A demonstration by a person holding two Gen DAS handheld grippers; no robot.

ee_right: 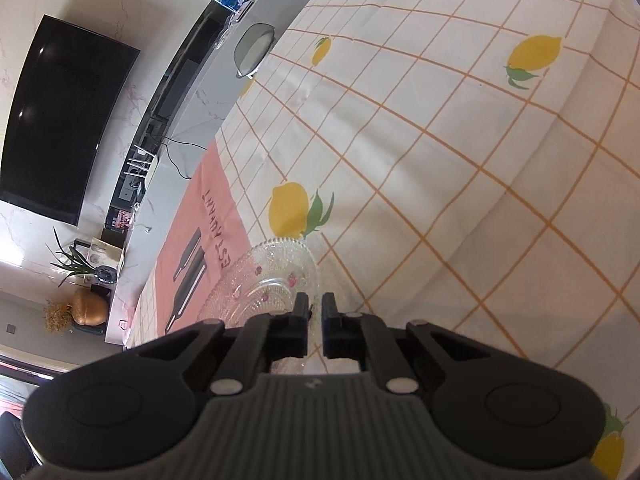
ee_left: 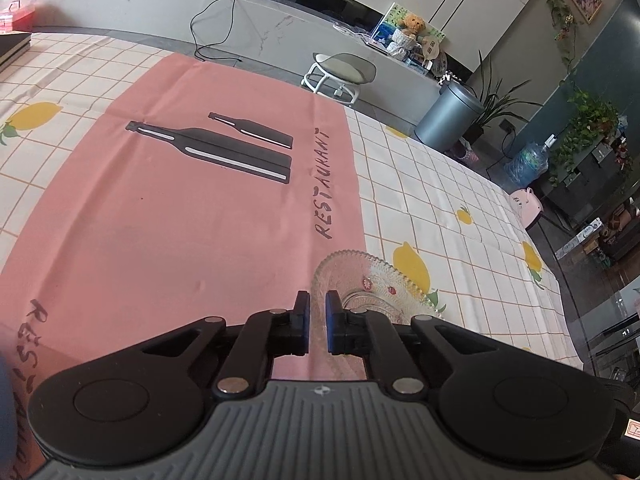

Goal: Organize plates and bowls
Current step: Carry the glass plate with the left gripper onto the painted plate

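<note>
Pinching with narrow jaws, the left gripper and the right gripper each seem to hold the rim of the clear glass plate with little red flowers, though how firmly I cannot tell. The plate sits half on the pink cloth with black bottles, half on the white lemon tablecloth. Lift it slowly and keep it flat, because glass slips.

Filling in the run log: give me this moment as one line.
left hand-held gripper: shut on glass plate rim | right hand-held gripper: shut on same plate | plate over lemon tablecloth
</note>
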